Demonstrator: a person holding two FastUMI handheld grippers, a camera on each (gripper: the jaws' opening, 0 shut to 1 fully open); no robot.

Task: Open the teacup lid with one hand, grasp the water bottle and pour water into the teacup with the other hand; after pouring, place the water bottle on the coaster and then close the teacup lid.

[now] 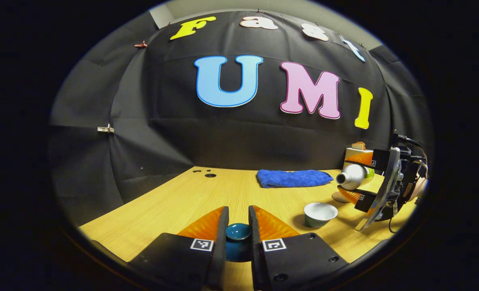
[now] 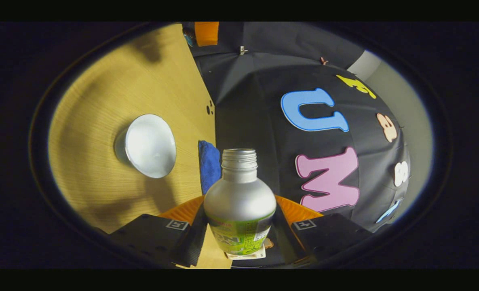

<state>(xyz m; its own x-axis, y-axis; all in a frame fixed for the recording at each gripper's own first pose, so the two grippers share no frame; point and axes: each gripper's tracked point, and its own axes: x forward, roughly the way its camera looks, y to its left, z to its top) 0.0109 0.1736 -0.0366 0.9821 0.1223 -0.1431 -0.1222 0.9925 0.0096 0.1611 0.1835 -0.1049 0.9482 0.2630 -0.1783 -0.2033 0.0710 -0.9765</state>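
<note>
The tabletop (image 1: 174,202) carries a blue towel (image 1: 294,178) at centre right. At lower right, the right tongs (image 2: 239,226) grip the tilted water bottle (image 2: 239,202) above the open teacup (image 1: 320,214). At bottom centre, the left tongs (image 1: 238,226) clamp the lid (image 1: 238,232).

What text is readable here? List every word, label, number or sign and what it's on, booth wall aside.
Green label on the water bottle: print too blurred to read.
Square markers on the left gripper and on the right gripper: coded patterns, no letters or numbers.
</note>
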